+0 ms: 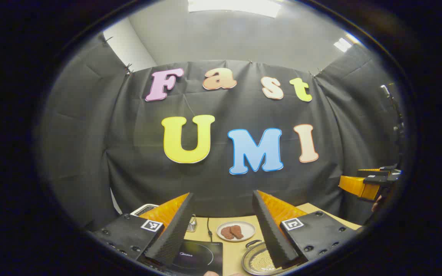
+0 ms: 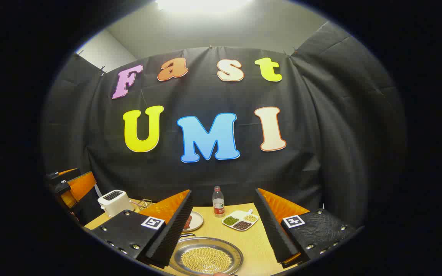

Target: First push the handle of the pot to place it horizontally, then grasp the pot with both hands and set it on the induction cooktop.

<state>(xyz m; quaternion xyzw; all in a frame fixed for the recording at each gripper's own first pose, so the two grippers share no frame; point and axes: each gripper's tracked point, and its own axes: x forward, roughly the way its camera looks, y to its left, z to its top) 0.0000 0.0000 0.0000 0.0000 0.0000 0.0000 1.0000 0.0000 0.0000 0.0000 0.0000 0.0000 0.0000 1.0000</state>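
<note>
Left hand-held gripper (image 1: pixel 223 226): in the left gripper view its two fingers are spread wide with nothing between them, held above the table (image 1: pixel 240 251).
Induction cooktop (image 1: pixel 200 257): a black panel low in that view, under the left finger, nothing on it.
Pot (image 1: pixel 257 262): a shallow metal pan with yellow beans inside, just right of the induction cooktop; its dark loop handle (image 1: pixel 253 242) shows at the far rim, partly hidden by the right finger.
Plate (image 1: pixel 236 230): behind the pot, holding two brown pieces.
Right hand-held gripper (image 2: pixel 223 226): in the right gripper view it is also wide open and empty, above the pot (image 2: pixel 205 258).
Other items: a bottle (image 2: pixel 218 202), a divided dish (image 2: pixel 240 220) and a toaster (image 2: pixel 114 202) stand farther back.
Handle state: it cannot be judged from here whether the handle is already horizontal.
Risk, push: a hard or off-centre shove probably slides the whole pot toward the plate instead of turning the handle.
Risk, lift: uneven heights between the two grips would tilt the shallow pot and spill beans.
Risk, rim: the thin rim gives little purchase, so a slip seems likely.
</note>
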